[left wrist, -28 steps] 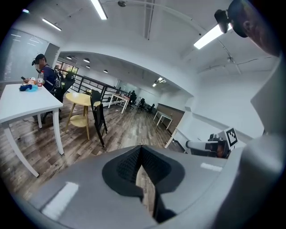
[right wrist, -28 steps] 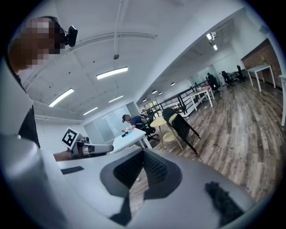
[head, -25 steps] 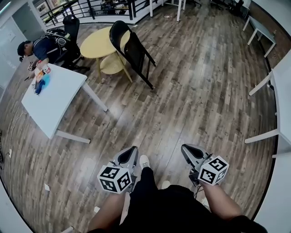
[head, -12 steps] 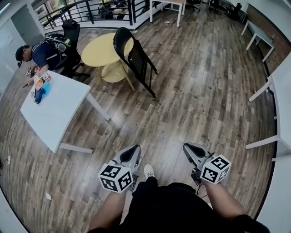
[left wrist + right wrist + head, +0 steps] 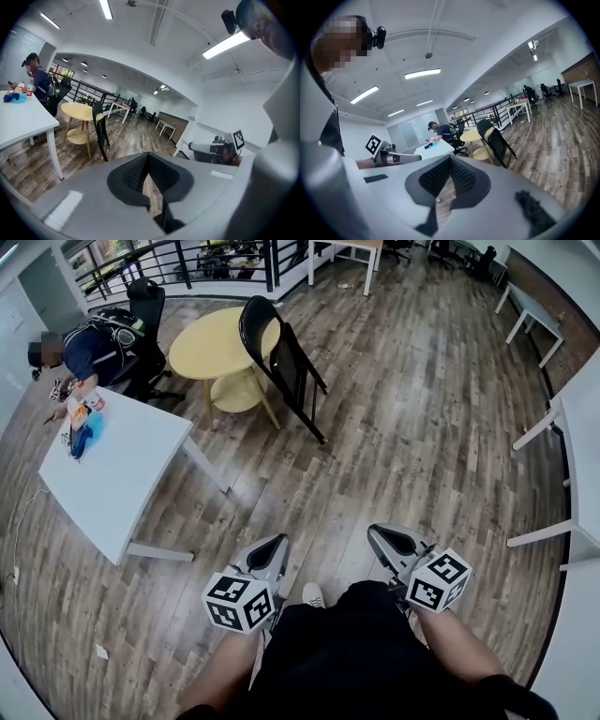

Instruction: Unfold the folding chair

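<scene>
A black folding chair (image 5: 281, 357) stands folded, leaning against a round yellow table (image 5: 211, 343) at the far middle of the wooden floor. It also shows as the folded chair (image 5: 100, 129) in the left gripper view and the folded chair (image 5: 497, 140) in the right gripper view. My left gripper (image 5: 274, 547) and right gripper (image 5: 380, 538) are held low near my body, far from the chair. Both are shut with nothing between the pads. The left gripper (image 5: 149, 161) and right gripper (image 5: 450, 166) point toward the chair.
A white table (image 5: 117, 470) stands to the left, with small items at its far end and a seated person (image 5: 89, 343) beside it. More white tables (image 5: 562, 409) line the right side. A black railing (image 5: 187, 263) runs along the back. My shoe (image 5: 312, 593) shows between the grippers.
I have stepped forward: the chair and tables sit a little nearer in the head view. Both grippers moved forward with me and stayed shut.
</scene>
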The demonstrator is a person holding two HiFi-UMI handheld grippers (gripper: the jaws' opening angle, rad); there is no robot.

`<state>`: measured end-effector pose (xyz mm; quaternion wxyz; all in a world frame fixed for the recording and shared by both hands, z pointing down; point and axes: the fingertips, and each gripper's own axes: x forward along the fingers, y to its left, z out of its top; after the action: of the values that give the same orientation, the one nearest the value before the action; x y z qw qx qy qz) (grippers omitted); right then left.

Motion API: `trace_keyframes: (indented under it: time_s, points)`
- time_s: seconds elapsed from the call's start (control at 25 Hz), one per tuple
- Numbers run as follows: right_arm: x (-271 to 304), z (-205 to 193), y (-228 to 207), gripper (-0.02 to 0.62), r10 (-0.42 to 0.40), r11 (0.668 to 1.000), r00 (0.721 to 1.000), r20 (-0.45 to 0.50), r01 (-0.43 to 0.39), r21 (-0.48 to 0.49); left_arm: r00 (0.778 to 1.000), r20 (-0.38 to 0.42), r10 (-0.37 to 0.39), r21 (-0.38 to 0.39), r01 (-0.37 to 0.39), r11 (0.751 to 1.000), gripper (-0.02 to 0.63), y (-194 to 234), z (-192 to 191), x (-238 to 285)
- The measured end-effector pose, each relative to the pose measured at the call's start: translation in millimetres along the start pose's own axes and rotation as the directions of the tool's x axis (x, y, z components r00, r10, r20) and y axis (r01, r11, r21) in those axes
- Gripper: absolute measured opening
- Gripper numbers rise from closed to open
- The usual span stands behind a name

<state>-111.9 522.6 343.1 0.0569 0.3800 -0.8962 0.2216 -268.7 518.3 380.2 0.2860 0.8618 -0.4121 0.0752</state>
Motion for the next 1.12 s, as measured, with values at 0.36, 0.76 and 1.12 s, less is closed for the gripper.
trace_keyframes:
  time_s: [0.36, 0.76, 1.12]
  points:
    - [11, -7, -20, -0.005, -0.027, 0.999, 0.999, -0.019, 0.028, 0.047, 0.999, 0.021, 0.030, -0.017, -0.030, 0.999, 0.008, 22, 10, 10]
    - [44, 4, -53, -0.005, -0.001, 0.997, 1.000, -0.012, 0.002, 0.076, 0.997, -0.037, 0.064, -0.034, -0.065, 0.997, 0.008, 45, 10, 35]
    - [59, 8, -96, -0.005, -0.021, 0.994, 0.999, -0.031, 0.025, 0.102, 0.996, -0.067, 0.067, -0.023, -0.069, 0.997, 0.008, 52, 25, 72]
